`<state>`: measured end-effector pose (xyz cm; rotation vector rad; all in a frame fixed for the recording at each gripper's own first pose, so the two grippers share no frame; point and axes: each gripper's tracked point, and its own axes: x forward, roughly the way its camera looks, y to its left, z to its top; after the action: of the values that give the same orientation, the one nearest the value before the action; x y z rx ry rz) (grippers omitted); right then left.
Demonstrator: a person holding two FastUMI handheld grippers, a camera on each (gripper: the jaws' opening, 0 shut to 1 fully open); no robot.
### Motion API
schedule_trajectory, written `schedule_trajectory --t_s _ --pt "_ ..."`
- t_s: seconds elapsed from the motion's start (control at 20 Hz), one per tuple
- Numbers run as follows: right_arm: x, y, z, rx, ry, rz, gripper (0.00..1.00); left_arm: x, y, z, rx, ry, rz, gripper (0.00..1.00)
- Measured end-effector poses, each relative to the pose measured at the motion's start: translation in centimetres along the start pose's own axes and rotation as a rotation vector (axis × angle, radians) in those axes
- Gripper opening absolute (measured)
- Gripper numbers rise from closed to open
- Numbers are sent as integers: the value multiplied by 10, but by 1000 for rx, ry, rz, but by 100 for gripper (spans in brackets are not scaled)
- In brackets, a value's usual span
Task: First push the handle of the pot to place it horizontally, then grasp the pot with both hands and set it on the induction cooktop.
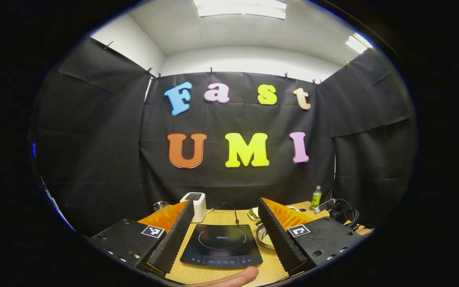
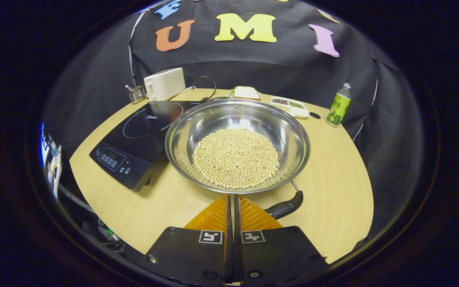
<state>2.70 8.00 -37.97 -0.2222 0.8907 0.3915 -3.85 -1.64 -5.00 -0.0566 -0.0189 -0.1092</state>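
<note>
A small pale brand mark sits inside the ring on the induction cooktop (image 1: 221, 244), too small to read. The green bottle (image 2: 338, 105) near the tabletop's far right edge carries an unreadable label. Square black-and-white coded markers sit on both grippers' bodies.

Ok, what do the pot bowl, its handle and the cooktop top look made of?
The round silver pot looks like polished steel: its inner wall mirrors the lights. Its dark curved handle looks like moulded plastic with a slight sheen, though that is unsure. The flat black induction cooktop has a glossy, glass-like top that shows reflections.
</note>
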Motion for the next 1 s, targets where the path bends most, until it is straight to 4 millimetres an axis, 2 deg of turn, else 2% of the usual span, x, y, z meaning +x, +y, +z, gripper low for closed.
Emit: schedule_trajectory --t_s 0.25,0.35,0.55,0.65,0.75,0.8,0.85,0.9,1.0 --pt "-2 -26 3 -38 -24 -41 1 1 -5 1 1 -8 -7 96" --pt "-2 -38 4 -42 -36 -63 0 2 -12 1 -4 -9 -21 96" --pt "1 -52 7 -43 -54 -81 4 7 -17 -5 10 6 -29 96" --pt "4 -60 8 -24 -56 -78 1 9 -20 -9 11 17 -33 96" --pt "6 -70 11 8 -56 -82 4 12 -25 -10 10 21 -35 96" --pt "8 -74 12 24 -56 -85 1 14 -28 -10 12 22 -38 96" --pt "10 -78 13 37 -57 -88 4 16 -30 -11 13 23 -40 96" --pt "11 -82 15 48 -58 -91 1 17 -33 -14 15 25 -44 96" --pt "13 -89 17 63 -63 -100 4 22 -41 -18 21 33 -60 96"
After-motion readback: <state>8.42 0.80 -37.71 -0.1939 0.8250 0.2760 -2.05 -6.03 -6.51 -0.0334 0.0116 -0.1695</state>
